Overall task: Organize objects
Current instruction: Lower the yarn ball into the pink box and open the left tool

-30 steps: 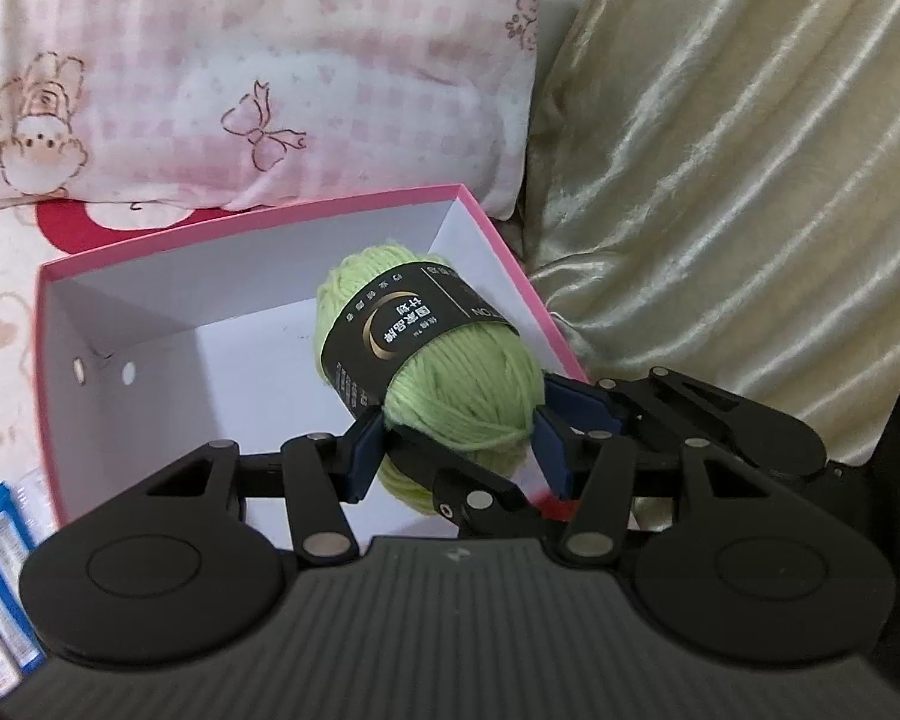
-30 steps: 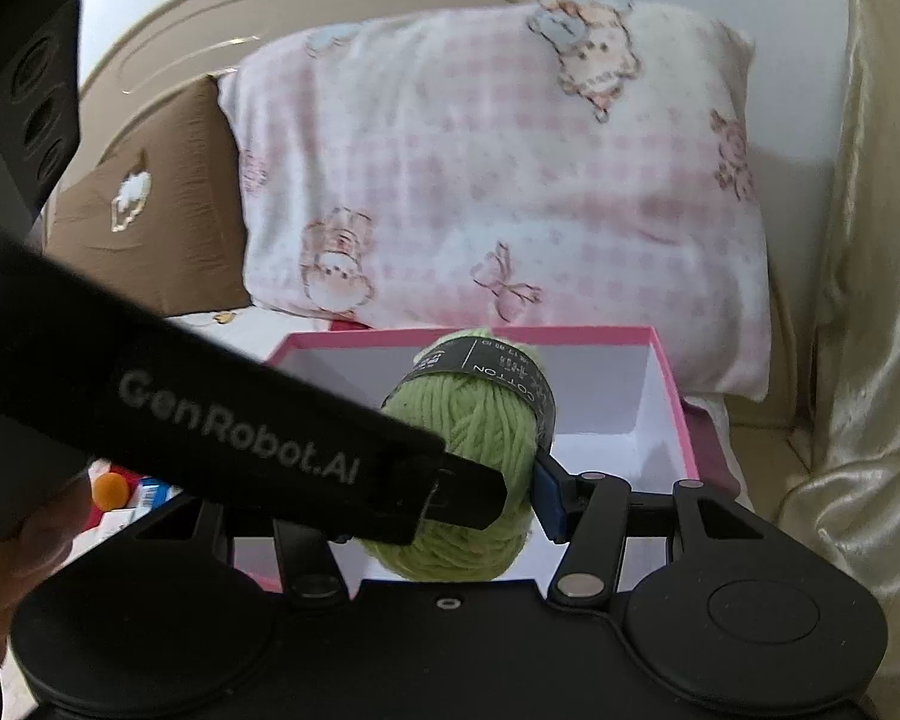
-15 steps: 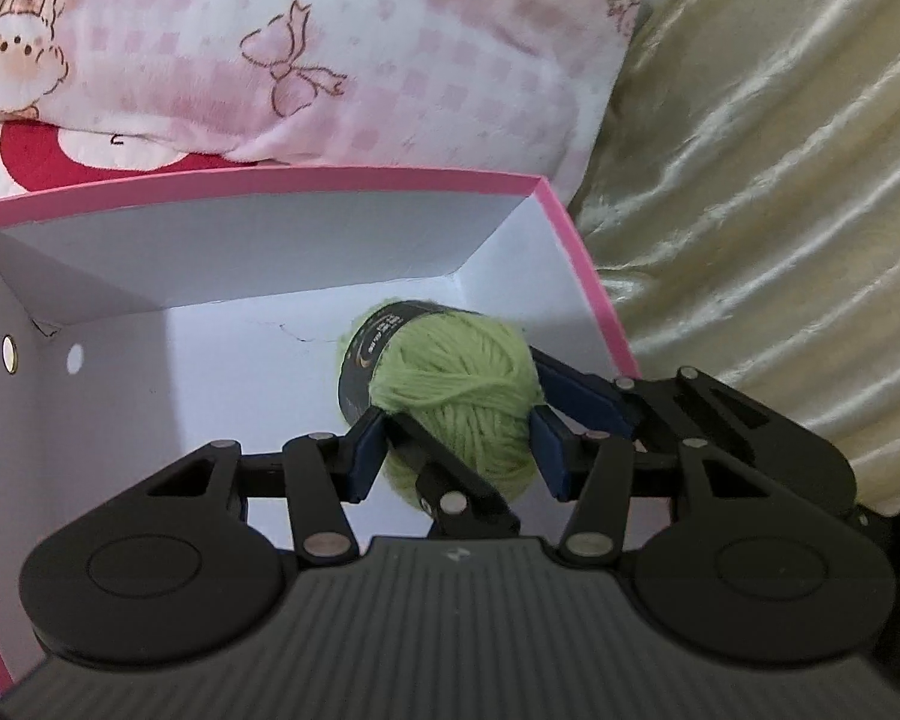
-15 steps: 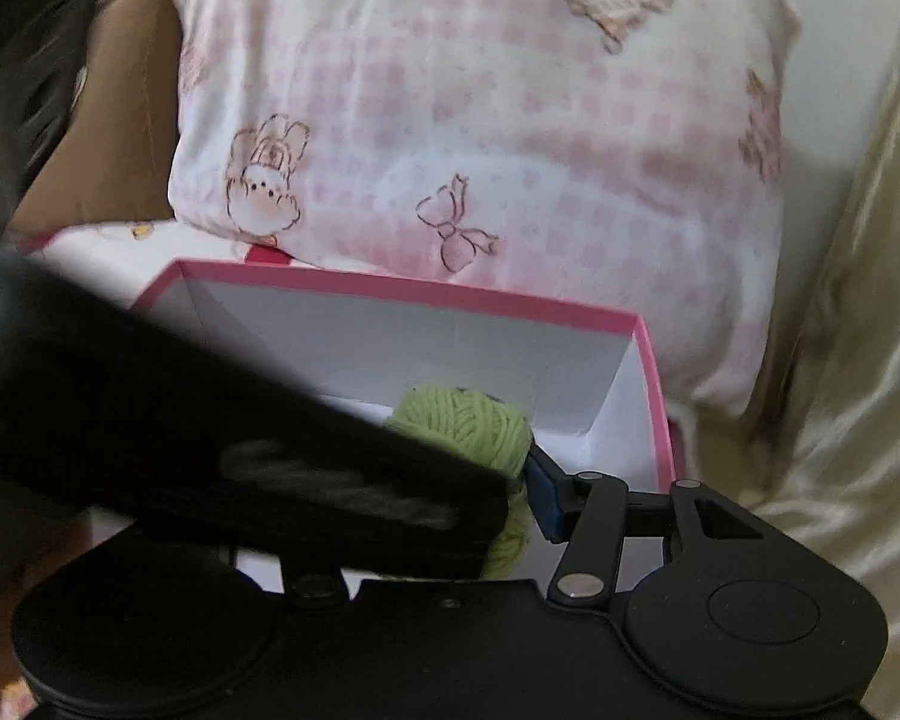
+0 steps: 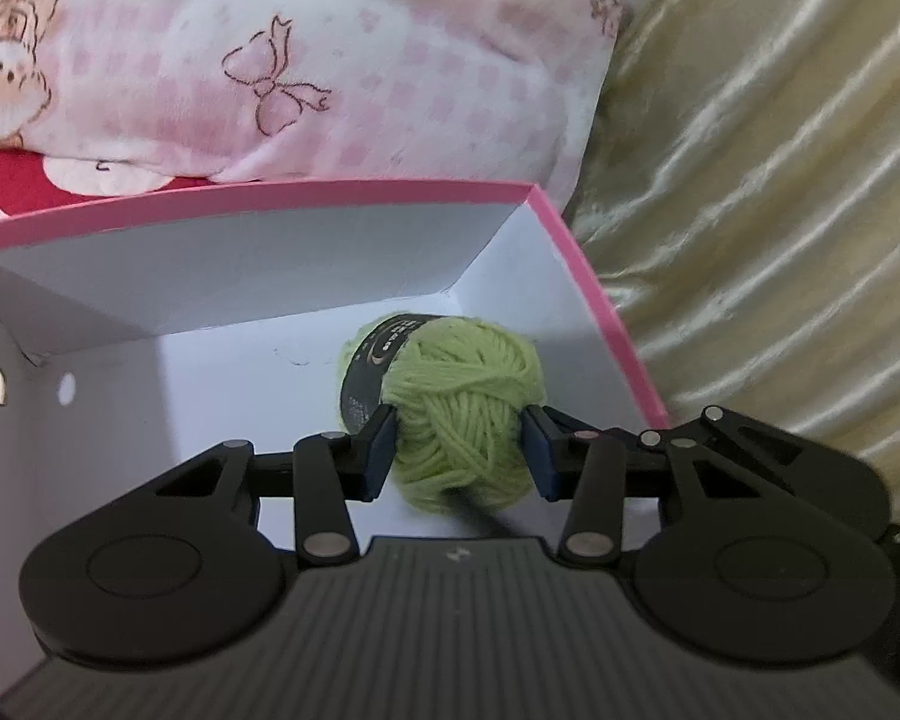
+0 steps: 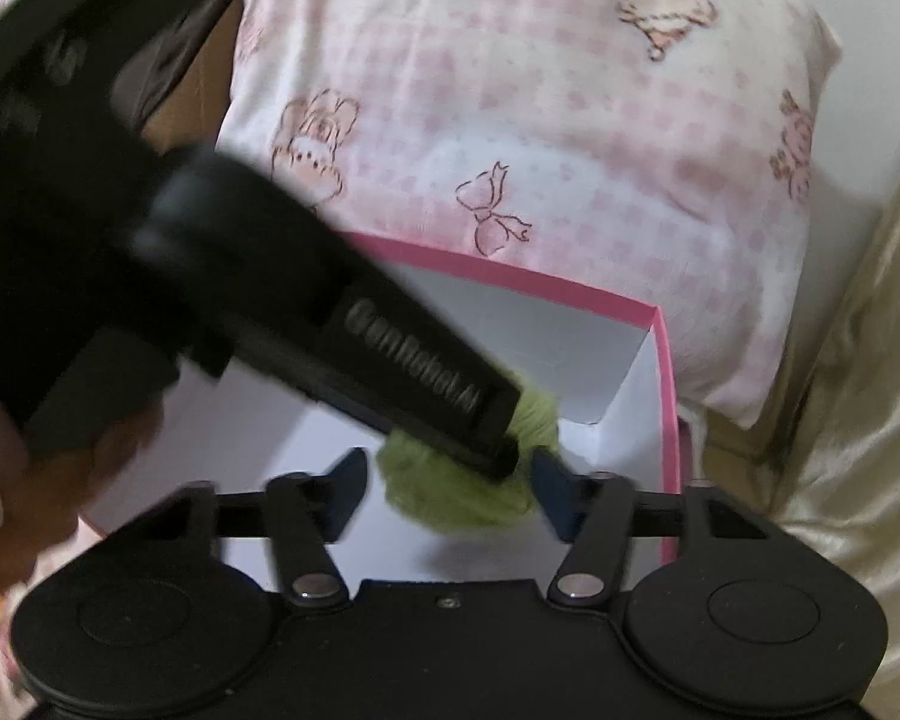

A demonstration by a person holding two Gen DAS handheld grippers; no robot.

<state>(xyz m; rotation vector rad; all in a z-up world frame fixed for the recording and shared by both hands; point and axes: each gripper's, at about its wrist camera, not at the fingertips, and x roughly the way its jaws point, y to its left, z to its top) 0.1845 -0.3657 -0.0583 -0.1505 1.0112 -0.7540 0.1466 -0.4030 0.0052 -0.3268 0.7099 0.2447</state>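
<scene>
Left gripper (image 5: 459, 450): angled down into the box, jaws closing, both blue pads pressed on the green yarn ball (image 5: 462, 414).
Right gripper (image 6: 447, 483): also angled down, jaws closing around the same ball; its right pad touches the yarn, its left pad stands just clear.
Left gripper body (image 6: 330, 324): crosses the right wrist view diagonally, blurred.
Yarn ball: low inside the pink box (image 5: 594, 294), near its far right corner.
Surroundings: pink checked pillow (image 5: 330, 60) behind the box.

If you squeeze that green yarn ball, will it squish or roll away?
The green yarn ball probably squishes: it is loose wound strands, and the left gripper pads already press its sides. It looks light. Being round, it may roll on the pink box floor.
</scene>
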